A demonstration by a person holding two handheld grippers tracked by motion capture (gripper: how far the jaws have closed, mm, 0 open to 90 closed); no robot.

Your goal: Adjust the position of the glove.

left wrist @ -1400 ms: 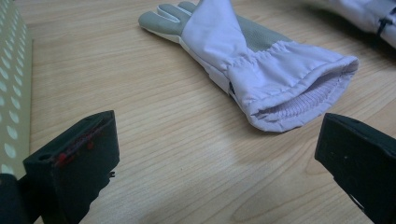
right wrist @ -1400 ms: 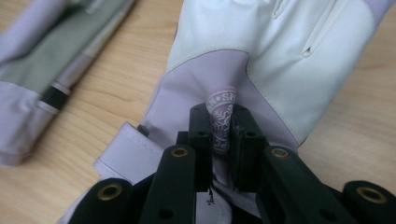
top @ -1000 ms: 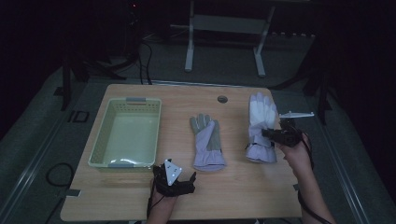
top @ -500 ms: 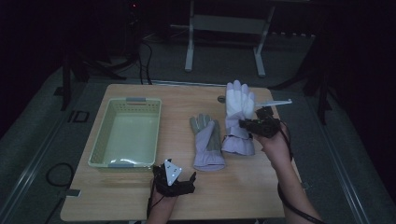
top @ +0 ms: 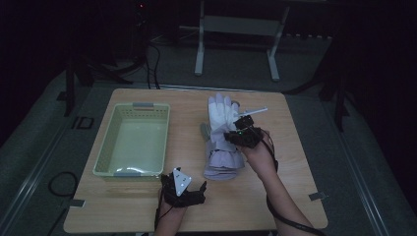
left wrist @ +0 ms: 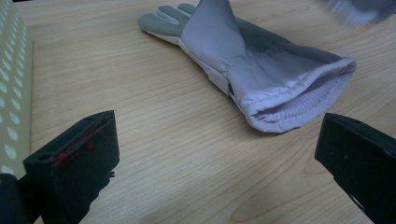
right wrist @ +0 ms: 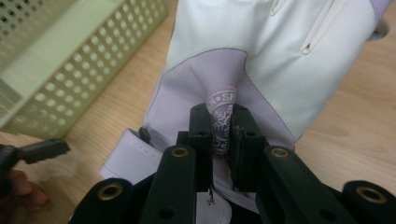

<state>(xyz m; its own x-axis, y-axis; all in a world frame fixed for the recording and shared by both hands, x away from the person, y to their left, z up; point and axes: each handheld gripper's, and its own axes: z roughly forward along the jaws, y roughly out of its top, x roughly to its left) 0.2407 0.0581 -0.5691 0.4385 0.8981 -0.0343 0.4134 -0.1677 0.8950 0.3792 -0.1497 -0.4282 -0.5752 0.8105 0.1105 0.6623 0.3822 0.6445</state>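
Two gloves are counted on the wooden table (top: 147, 206): one grey-and-white glove (left wrist: 261, 60) lying flat, and one white-and-lilac glove (top: 220, 112) carried above it. One pale green perforated basket (top: 132, 139) is seen, and one table. Two handheld grippers are counted, the left gripper (top: 183, 189) and the right gripper (top: 235, 136), each with two black jaws. Two forearms are seen entering from the near edge. One grey three-cornered plate (top: 180, 179) is counted, on the left gripper. Beyond the table, one metal stand (top: 236, 34) with two legs is seen.
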